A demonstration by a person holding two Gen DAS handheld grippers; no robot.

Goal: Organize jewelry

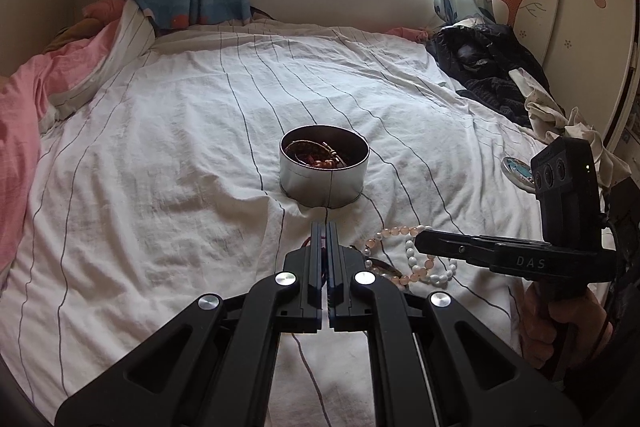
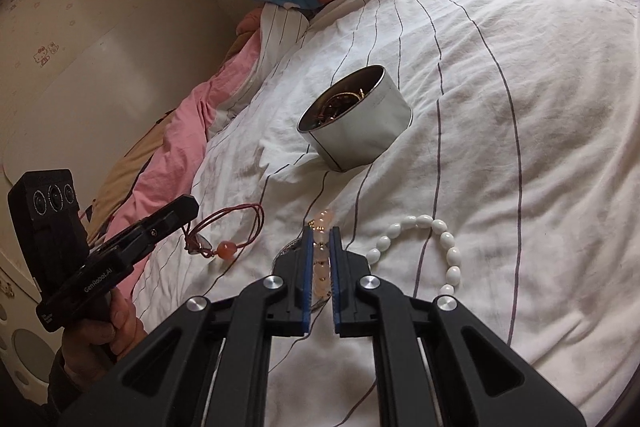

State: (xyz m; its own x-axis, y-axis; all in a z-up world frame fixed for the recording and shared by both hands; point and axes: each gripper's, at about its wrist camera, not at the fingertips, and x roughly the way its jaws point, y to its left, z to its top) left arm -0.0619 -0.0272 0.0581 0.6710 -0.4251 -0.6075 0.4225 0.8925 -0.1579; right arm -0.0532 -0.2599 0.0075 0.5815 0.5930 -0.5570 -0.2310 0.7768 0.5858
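Jewelry lies on the bed [image 2: 500,107] before a tin [image 2: 360,131]: the right gripper [image 2: 320,239] clamps a slippery pink bead bracelet [image 2: 322,219] (limp, light), the left gripper [image 1: 325,231] pinched on a red cord [image 2: 236,223].

The bed [image 1: 168,131] wears a creased white sheet with thin dark stripes. A round metal tin [image 1: 323,173] stands on it near the middle, jewelry heaped inside. At the tin's 5 o'clock lie a pink bead bracelet [image 1: 390,233] and a white bead bracelet [image 2: 436,251], touching each other. A red cord with an orange bead [image 2: 226,227] lies at the tin's 7 o'clock in the right wrist view. A pink quilt [image 1: 24,115] is bunched at 9 o'clock, dark clothes [image 1: 488,67] at 2 o'clock, and a small round disc [image 1: 516,167] at 3 o'clock.
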